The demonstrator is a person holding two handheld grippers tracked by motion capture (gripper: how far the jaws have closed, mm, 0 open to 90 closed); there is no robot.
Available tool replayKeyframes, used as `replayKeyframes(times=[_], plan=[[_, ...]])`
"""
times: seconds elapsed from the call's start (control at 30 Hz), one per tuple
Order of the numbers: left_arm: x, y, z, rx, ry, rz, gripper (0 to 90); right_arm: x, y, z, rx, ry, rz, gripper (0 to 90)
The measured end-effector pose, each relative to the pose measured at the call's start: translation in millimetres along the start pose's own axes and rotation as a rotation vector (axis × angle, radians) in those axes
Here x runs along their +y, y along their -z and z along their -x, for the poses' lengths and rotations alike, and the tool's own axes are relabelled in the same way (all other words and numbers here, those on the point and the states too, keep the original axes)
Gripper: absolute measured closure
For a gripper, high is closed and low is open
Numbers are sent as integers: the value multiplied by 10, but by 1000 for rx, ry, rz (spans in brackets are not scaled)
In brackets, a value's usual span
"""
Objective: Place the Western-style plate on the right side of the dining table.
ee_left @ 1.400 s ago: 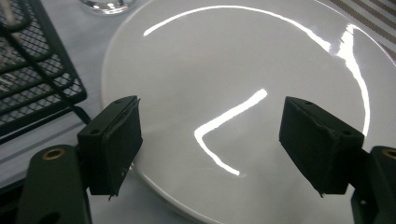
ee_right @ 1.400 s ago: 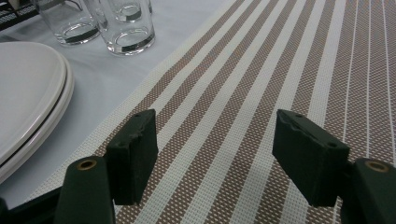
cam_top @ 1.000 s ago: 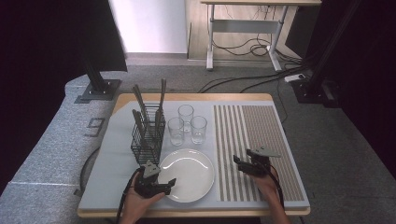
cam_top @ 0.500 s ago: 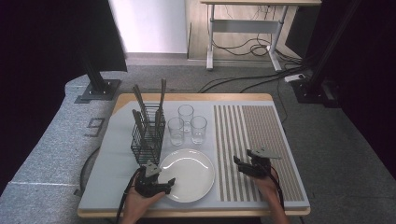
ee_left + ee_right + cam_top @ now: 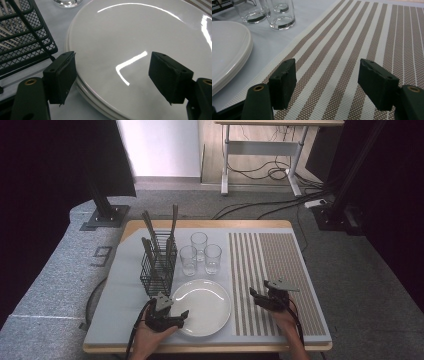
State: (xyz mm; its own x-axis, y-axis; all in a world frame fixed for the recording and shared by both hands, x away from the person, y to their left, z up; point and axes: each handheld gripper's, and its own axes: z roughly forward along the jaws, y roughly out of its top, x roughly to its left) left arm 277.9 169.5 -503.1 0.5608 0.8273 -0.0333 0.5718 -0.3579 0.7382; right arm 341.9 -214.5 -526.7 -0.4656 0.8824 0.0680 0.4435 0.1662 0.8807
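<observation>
Two or more white plates (image 5: 202, 306) stacked at the near middle of the table (image 5: 120, 320), rims showing as layers in both gripper views (image 5: 140, 32) (image 5: 227, 50). Just at the stack's near left edge, left gripper (image 5: 170, 316), jaws spread wide and holding nothing, one pad beside the rim and the other over the plate face, not pressing on it. Right of the stack, on the striped placemat (image 5: 280, 260), right gripper (image 5: 260, 299), jaws likewise wide apart with bare weave (image 5: 362, 37) between them, nothing gripped. Beyond the plates, three clear glasses (image 5: 200, 252) standing close together, seen again at the far left of the right gripper view (image 5: 279, 15). Left of the glasses, black wire basket (image 5: 159, 265) holding dark upright utensils (image 5: 172, 227), its mesh wall near the plates' left rim in the left gripper view (image 5: 22, 42). Farther off, grey floor with cables and desk legs.
</observation>
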Motion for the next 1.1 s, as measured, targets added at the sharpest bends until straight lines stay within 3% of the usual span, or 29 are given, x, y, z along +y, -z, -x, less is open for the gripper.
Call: replayKeyframes(times=[0.1,0.4,0.6,0.7,0.9,1.1], plan=[[1,-8,6,-1,1,3,226,35,29,-45,-15,26,12,312],[-3,-21,-4,-16,10,17,235,148,93,-252,46,56,53,332],[4,-27,-24,-32,24,22,236,160,40,-393,87,65,34,332],[5,-37,-25,-33,28,27,236,166,13,-448,112,61,31,332],[7,-51,-7,-26,23,31,244,245,-30,-538,114,69,31,334],[10,-51,-20,-41,32,34,250,288,-97,-630,131,48,39,337]])
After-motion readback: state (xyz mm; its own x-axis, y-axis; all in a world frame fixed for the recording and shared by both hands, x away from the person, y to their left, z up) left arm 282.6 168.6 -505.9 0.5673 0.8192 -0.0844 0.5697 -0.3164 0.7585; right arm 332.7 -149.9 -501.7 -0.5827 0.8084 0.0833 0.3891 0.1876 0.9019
